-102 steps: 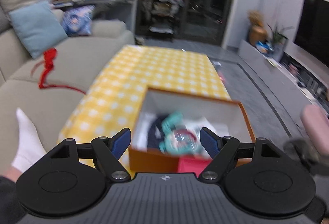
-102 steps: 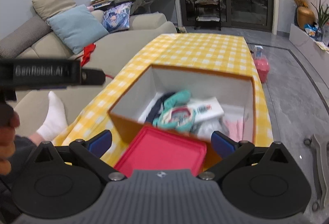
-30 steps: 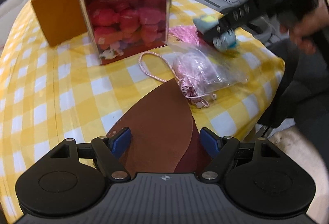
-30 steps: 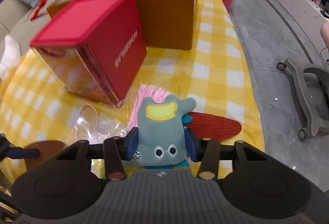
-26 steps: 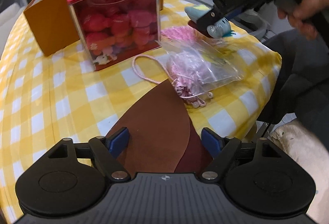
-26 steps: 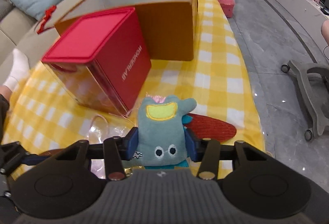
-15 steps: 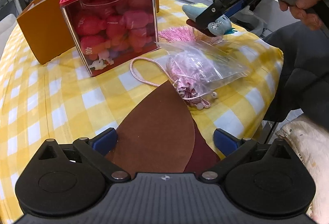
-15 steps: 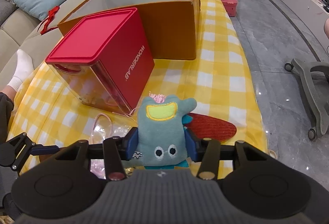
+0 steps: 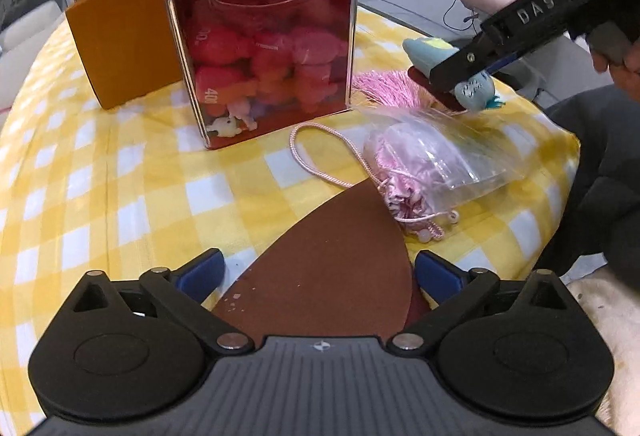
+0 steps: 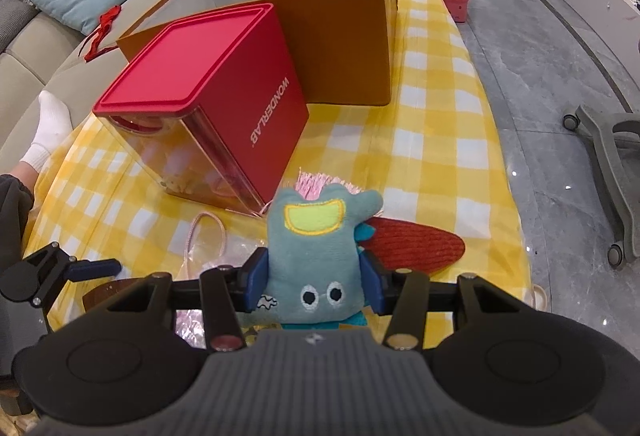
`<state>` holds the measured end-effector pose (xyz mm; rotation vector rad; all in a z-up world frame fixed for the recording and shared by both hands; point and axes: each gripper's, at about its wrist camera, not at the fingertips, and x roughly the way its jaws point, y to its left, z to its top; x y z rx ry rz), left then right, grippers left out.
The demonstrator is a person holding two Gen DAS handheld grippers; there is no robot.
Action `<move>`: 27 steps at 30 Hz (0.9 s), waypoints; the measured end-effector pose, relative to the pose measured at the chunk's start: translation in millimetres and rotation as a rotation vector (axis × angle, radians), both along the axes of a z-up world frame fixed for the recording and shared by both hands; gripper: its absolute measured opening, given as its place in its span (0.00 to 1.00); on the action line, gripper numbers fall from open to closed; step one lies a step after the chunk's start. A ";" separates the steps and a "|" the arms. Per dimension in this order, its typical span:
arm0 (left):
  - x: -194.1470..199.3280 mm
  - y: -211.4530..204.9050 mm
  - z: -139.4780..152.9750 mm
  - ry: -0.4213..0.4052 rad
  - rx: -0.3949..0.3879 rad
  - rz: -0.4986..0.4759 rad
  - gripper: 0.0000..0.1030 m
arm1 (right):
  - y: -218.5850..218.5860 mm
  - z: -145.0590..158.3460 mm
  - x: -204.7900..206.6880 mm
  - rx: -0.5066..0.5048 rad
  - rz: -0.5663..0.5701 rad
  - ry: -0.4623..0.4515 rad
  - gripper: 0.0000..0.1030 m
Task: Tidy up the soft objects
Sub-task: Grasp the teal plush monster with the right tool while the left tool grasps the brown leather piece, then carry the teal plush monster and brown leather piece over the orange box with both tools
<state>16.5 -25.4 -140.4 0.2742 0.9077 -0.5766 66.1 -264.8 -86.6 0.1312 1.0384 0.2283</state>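
Note:
My right gripper is shut on a teal plush monster, held just above the yellow checked tablecloth. The left wrist view shows that plush at the right, gripped by the black fingers. My left gripper is open wide near the table's front edge. A flat brown felt piece lies on the cloth between its fingers, untouched. A clear box with a red lid, full of pink and red soft toys, stands in front of an orange cardboard box.
A clear bag holding a pink pouch, a pink cord and a pink tassel lie near the plush. A red oval felt lies under it. A sofa and a socked foot are at the left, a chair base at the right.
My left gripper's jaws have spread wider over the brown felt and its view has tilted up a little. The right gripper keeps the plush in the same spot.

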 end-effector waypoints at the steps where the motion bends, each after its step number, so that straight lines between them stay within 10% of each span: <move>1: 1.1 -0.3 0.4 0.008 0.005 -0.001 1.00 | -0.1 -0.2 0.0 -0.001 0.001 0.002 0.48; 4: 3.2 2.1 2.9 0.022 0.015 0.022 1.00 | 0.4 -0.8 0.2 -0.003 0.002 0.004 0.48; 13: 21.8 22.2 15.7 0.138 -0.127 0.196 0.11 | -0.3 1.6 -1.8 0.003 -0.003 -0.006 0.48; 27: 17.3 29.7 54.8 0.109 -0.193 0.228 0.10 | 9.0 32.3 -13.5 -0.048 0.036 -0.091 0.47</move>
